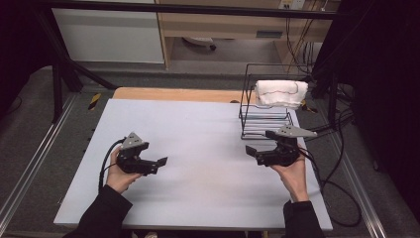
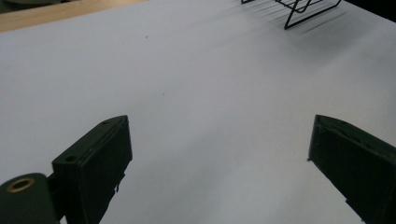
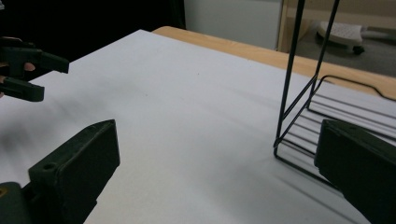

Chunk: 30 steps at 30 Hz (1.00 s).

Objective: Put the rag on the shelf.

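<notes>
A black wire rack [image 1: 246, 94] stands at the back right of the white table [image 1: 198, 124], with a folded white towel [image 1: 281, 92] draped over its top bar. My left gripper [image 1: 159, 165] rests low over the table's left side, pointing right, its jaws wide apart with nothing between them [image 2: 219, 154]. Just in front of the rack, my right gripper [image 1: 251, 153] points left, open and empty [image 3: 217, 158]. The rack's foot [image 3: 294, 135] stands just beside its right jaw. The left gripper [image 3: 53, 79] also appears far off in the right gripper view.
A strip of wooden tabletop [image 1: 173, 93] shows behind the white sheet. Cables [image 1: 337, 163] trail off the table's right edge. Metal frame rails [image 1: 29, 163] run along both sides. A corner of the rack [image 2: 303, 11] sits at the top of the left gripper view.
</notes>
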Tool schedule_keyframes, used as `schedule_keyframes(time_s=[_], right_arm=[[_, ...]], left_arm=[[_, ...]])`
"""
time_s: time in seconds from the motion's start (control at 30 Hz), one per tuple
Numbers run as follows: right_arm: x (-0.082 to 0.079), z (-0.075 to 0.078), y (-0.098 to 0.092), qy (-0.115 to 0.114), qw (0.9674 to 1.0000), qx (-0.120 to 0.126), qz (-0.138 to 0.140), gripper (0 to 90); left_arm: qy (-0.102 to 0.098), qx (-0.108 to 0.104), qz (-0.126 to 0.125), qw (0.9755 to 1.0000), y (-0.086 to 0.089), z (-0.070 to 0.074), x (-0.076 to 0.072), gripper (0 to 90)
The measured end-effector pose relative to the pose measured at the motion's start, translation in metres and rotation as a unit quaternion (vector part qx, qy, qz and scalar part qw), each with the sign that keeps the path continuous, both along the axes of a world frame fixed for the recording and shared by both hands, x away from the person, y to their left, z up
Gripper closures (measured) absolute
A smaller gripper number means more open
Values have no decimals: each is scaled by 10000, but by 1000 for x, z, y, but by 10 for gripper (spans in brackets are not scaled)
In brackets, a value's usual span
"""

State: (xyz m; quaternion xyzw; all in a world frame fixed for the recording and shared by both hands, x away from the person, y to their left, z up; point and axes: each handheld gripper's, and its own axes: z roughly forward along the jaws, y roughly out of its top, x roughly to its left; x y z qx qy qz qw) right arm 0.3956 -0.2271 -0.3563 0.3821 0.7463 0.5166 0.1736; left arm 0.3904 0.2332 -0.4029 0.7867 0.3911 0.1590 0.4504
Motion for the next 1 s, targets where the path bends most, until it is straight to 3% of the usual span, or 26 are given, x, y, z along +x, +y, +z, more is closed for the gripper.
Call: schedule_keyframes(time_s=[0.2,0.3,0.4,0.6,0.87,1.0], right_arm=[[-4,-23,-1,170,9998,-37,96,4],[-8,-35,-3,238,9996,-48,172,3],[-11,-47,-7,336,9989,-214,230,3],[-19,-68,-19,520,9981,-244,236,3],[-30,-87,-32,755,9966,-241,238,3],[-33,-88,-35,739,9968,-206,232,3]], left_arm=[[15,58,147,9999,23,-10,-14,63],[20,58,164,9998,30,-14,-21,68],[44,130,138,9998,36,-18,-28,68],[88,151,120,9998,45,-25,-37,70],[170,189,107,9996,49,-36,-42,71],[167,205,148,9995,51,-38,-43,71]])
